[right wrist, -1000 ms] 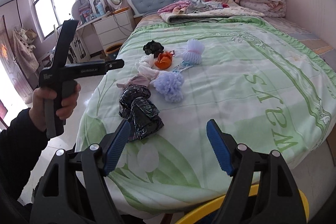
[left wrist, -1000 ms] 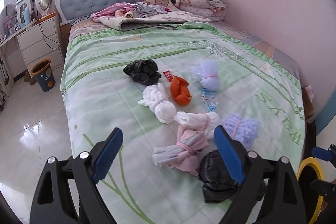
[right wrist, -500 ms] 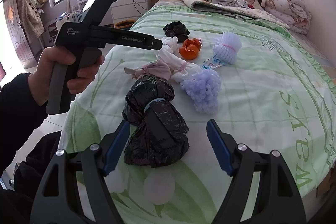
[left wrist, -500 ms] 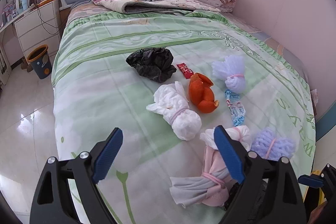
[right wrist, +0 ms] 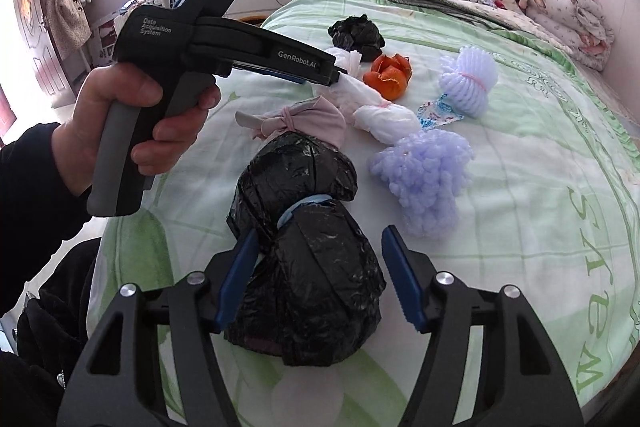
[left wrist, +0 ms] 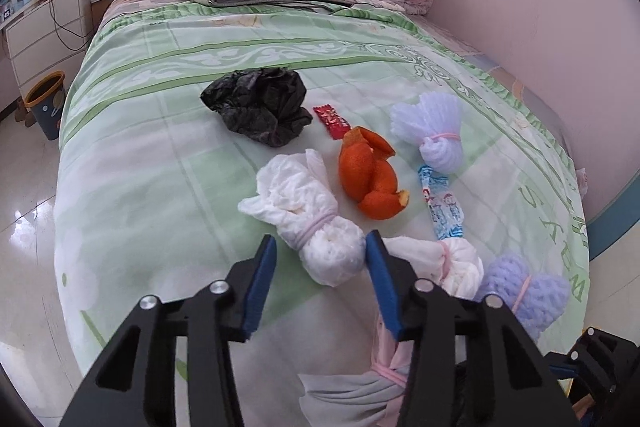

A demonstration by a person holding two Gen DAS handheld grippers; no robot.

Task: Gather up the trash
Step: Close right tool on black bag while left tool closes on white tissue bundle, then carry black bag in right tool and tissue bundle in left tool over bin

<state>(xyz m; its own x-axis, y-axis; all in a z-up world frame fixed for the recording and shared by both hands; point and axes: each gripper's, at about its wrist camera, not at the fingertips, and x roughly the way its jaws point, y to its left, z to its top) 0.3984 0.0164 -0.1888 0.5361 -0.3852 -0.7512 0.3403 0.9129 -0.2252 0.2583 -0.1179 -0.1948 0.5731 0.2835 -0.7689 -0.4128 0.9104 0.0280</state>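
Black plastic bundle [right wrist: 308, 259], lower centre of frame, soft and slippery, best taken near its tied waist; right gripper [right wrist: 316, 275] closing, left gripper [left wrist: 320, 275] closing around white bundle [left wrist: 312, 227], neither yet clamped.

bed [left wrist: 168, 155], green cover | on it: tied bundles [left wrist: 320, 239], orange peel [left wrist: 370, 175], wrappers [left wrist: 332, 121]

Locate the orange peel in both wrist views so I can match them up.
Left wrist: the orange peel lies centre frame on the green bedspread, just right of the white tied bundle and below the red wrapper.
Right wrist: the peel sits upper centre, past the tip of the left hand-held gripper.
Shared landmark: the crumpled black bag, just beyond the peel in both.
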